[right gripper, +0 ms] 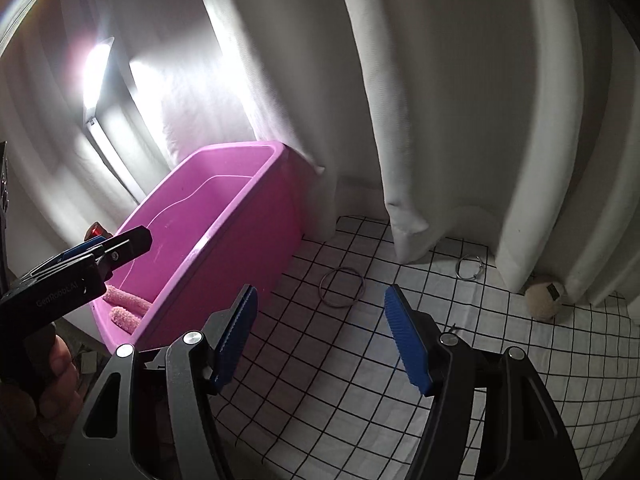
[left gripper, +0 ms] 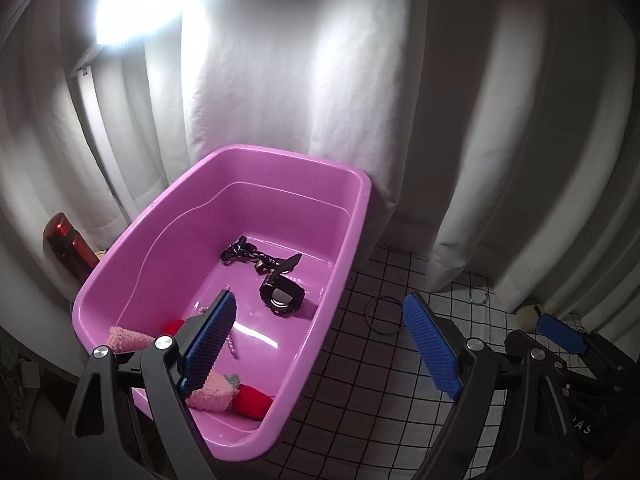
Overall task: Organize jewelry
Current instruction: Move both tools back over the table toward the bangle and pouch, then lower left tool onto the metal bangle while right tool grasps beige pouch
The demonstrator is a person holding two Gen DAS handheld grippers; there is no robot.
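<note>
Pink tub (left gripper: 362, 200) holds a watch (left gripper: 281, 295); two rings (right gripper: 342, 283) at twelve o'clock remain, both my grippers (right gripper: 320, 336) released.

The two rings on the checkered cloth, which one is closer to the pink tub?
The dark bangle, lying beside the pink tub. The silver ring is smaller and lies farther right, near the curtain.

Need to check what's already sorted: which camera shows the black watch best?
The left wrist view: the watch lies in plain sight on the pink bin's floor. In the right wrist view, the bin's wall hides it.
</note>
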